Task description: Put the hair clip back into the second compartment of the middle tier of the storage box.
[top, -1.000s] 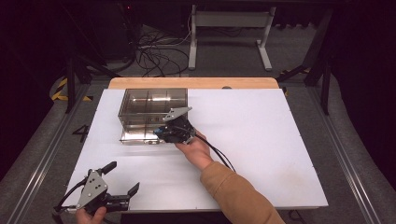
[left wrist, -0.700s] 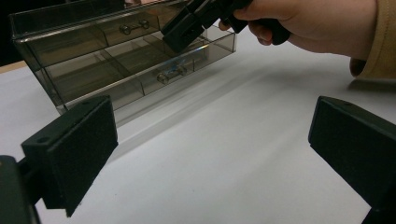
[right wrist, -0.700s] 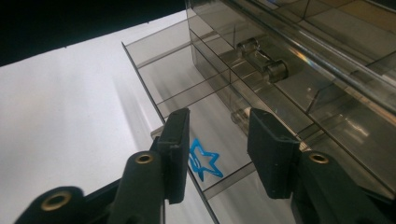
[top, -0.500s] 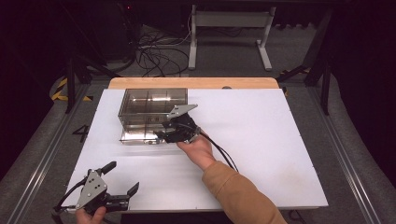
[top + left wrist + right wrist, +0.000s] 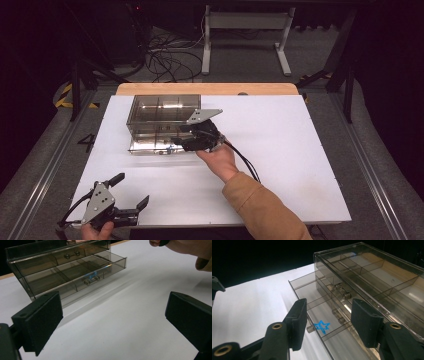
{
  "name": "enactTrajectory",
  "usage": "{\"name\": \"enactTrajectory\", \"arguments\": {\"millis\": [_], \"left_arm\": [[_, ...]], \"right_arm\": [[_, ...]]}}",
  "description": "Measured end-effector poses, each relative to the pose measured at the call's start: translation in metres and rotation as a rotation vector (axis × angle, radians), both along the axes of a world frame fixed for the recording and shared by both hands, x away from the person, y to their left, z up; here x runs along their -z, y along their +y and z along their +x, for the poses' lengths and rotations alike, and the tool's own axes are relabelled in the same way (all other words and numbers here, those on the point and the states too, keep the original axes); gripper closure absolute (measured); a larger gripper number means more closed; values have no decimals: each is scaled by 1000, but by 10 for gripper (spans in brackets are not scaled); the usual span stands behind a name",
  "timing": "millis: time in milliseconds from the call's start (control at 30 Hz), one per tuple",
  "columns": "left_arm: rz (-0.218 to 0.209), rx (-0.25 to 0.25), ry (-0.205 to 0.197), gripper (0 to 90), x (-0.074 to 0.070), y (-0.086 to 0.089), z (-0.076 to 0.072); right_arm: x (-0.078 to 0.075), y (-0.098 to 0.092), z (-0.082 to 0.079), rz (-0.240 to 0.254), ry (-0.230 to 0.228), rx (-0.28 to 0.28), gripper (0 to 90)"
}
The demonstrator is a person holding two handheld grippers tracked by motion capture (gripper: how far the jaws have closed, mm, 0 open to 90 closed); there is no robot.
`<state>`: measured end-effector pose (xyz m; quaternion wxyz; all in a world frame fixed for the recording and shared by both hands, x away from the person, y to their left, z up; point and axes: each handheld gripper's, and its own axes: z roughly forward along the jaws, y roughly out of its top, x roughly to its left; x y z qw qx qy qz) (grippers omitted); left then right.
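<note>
Where handles blur, blue star, open drawer

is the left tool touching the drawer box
Apart. In the left gripper view a wide stretch of bare white table lies between the open left tool and the drawer box.

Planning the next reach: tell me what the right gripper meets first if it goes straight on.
Probably the pulled-out bottom drawer of the clear drawer box, near the blue star; the right gripper is open.
</note>
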<state>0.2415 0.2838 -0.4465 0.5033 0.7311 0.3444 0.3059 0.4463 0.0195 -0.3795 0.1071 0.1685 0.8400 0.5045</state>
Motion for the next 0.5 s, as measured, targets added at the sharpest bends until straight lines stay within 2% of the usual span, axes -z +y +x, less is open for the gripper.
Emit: {"name": "enactTrajectory", "arguments": {"millis": [267,400,500], "left_arm": [[-7,0,1,20,0,0,0],[-4,-1,1,20,0,0,0],[-2,0,1,20,0,0,1]], "right_arm": [[-5,-7,-5,-6,-21,5,437],[-11,-16,-11,-4,-47,9,391],[-16,-25,-15,5,-55,13,324]]}}
